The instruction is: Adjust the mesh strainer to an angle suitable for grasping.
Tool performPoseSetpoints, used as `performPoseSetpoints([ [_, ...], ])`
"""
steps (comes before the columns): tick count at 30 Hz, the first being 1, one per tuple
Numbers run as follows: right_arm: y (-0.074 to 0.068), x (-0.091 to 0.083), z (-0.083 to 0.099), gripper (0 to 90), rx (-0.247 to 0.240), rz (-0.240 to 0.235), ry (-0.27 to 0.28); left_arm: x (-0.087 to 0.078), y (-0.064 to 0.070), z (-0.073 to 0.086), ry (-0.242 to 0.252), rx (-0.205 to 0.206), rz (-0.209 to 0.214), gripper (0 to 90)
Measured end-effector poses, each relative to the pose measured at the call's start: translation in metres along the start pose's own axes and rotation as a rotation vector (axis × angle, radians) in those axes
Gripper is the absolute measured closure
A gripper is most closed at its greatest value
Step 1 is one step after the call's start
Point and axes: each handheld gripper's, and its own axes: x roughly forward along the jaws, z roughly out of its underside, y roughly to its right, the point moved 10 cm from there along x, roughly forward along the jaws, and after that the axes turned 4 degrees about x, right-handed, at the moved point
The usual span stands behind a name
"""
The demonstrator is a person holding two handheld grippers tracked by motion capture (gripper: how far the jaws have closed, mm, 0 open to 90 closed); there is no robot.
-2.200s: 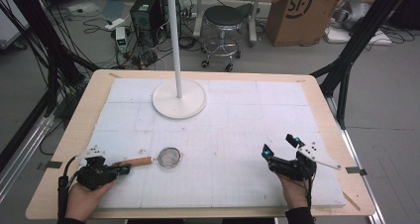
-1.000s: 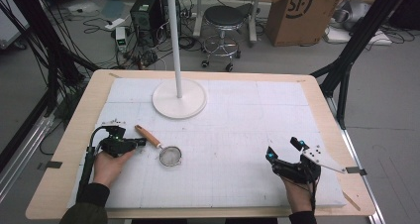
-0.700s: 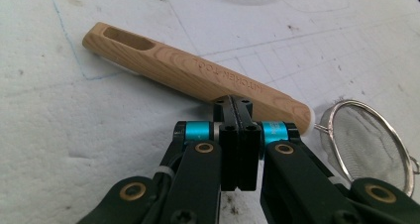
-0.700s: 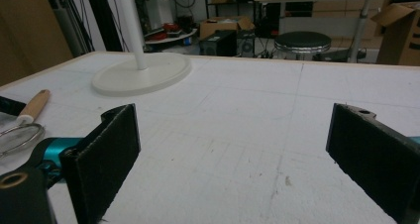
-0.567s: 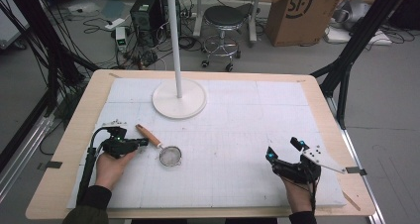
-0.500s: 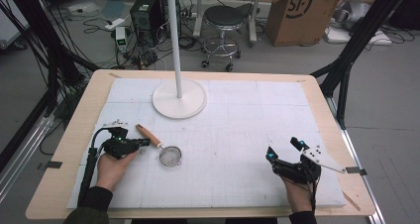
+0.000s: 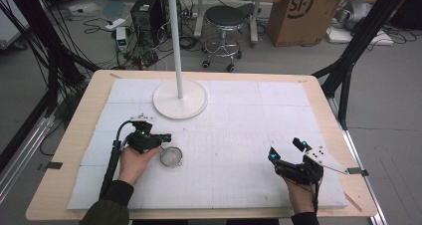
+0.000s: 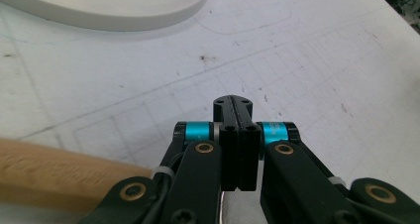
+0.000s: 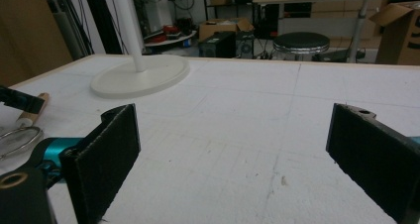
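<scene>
A small metal strainer (image 7: 170, 157) lies on the white mat, its mesh bowl just right of a person's left hand. My left gripper (image 7: 164, 136) sits above the strainer's handle and points right. In the left gripper view its jaws (image 8: 233, 102) are pressed together with nothing visible between them, and the wooden handle (image 8: 49, 172) runs under its left side. My right gripper (image 7: 285, 150) rests at the front right of the mat, open wide and empty (image 9: 233, 149). That view shows the strainer rim (image 9: 15, 135) and handle end (image 9: 32, 110) far to the left.
A white coat stand with a round base (image 7: 180, 99) and a thin pole (image 7: 174, 36) stands at the back centre of the mat (image 7: 239, 120). Beyond the table's wooden edge (image 7: 209, 74) are a stool, a cardboard box and cables on the floor.
My left gripper carried the strainer from the front left toward the middle, then slid right over its handle. The strainer bowl has stayed put in the last second. My right gripper barely moved.
</scene>
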Motion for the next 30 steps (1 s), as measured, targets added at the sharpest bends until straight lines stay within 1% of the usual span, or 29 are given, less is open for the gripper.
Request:
performPoseSetpoints([
  [1, 0.000, 0.000, 0.000, 5.5, -0.001, -0.001, -0.001, 0.003, 0.001, 0.001, -0.015, -0.001, -0.008, 90.0],
  [4, 0.002, -0.001, -0.001, 5.5, 0.001, -0.002, 0.004, 0.009, 0.002, 0.005, -0.042, 0.006, -0.005, 90.0],
  [5, 0.002, -0.002, -0.001, 5.5, 0.002, -0.002, 0.003, 0.009, 0.003, 0.005, -0.044, 0.011, -0.008, 90.0],
  [6, 0.003, -0.002, -0.001, 5.5, 0.001, -0.001, 0.005, 0.008, 0.005, 0.006, -0.052, 0.028, -0.002, 90.0],
  [8, 0.004, -0.004, -0.001, 5.5, 0.003, 0.000, 0.004, 0.005, 0.008, 0.007, -0.054, 0.035, -0.001, 90.0],
  [11, 0.004, -0.004, -0.001, 5.5, 0.009, 0.001, 0.006, 0.004, 0.004, 0.008, -0.065, 0.046, -0.028, 90.0],
  [13, 0.003, -0.004, -0.002, 5.5, 0.005, 0.001, 0.010, 0.005, 0.002, 0.009, -0.065, 0.035, -0.031, 90.0],
  [15, 0.001, -0.004, -0.001, 5.5, 0.002, -0.003, 0.004, 0.007, 0.001, 0.011, -0.071, 0.037, -0.027, 90.0],
  [17, 0.001, -0.004, -0.001, 5.5, -0.006, -0.002, 0.007, 0.008, 0.002, 0.013, -0.081, 0.047, -0.030, 90.0],
  [26, 0.002, -0.004, 0.000, 5.5, 0.003, -0.003, 0.003, 0.002, -0.003, 0.019, -0.048, -0.016, 0.007, 90.0],
  [29, 0.000, -0.003, 0.000, 5.5, 0.001, -0.005, 0.002, 0.004, -0.002, 0.019, -0.055, -0.018, 0.000, 90.0],
  [30, 0.000, -0.003, -0.001, 5.5, -0.001, -0.008, 0.002, 0.005, -0.001, 0.020, -0.060, -0.006, -0.003, 90.0],
])
